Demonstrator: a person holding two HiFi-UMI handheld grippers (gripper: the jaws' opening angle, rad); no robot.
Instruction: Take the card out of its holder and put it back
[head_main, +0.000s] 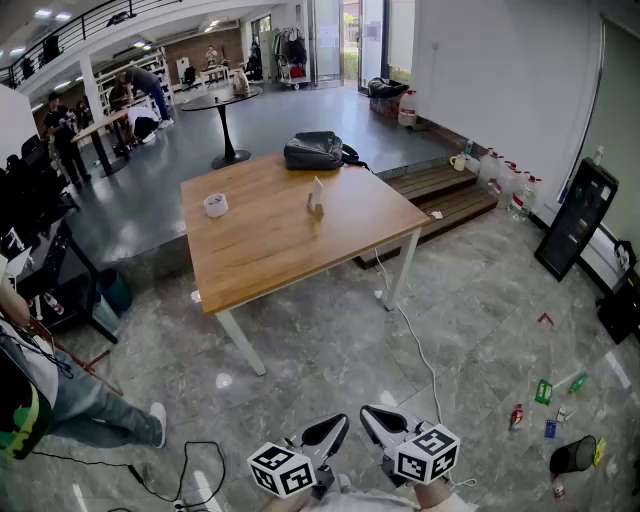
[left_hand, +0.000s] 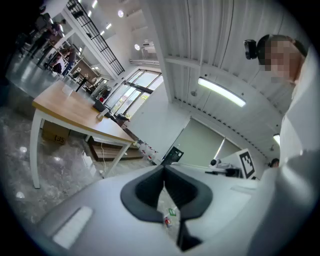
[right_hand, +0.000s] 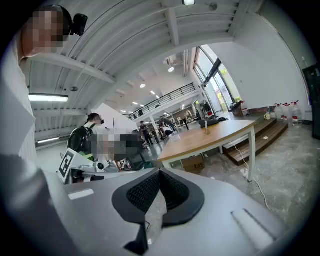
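Far from brown wooden table (head_main: 262, 238), left gripper (head_main: 338, 426) and right gripper (head_main: 370, 414) clenched empty
Small white upright card (head_main: 317, 190): probably light, thin, bendy; best pinched at top edge

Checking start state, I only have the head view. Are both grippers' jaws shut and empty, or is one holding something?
Observer: In its own view the left gripper has its jaw tips together, with nothing between them.
Operator: And the other?
Observer: The right gripper is the same: tips meeting, empty.
Operator: Anything under the rectangular wooden table with white legs?
Observer: A brown cardboard box sits on the floor beneath it, which the tabletop hides from your view.
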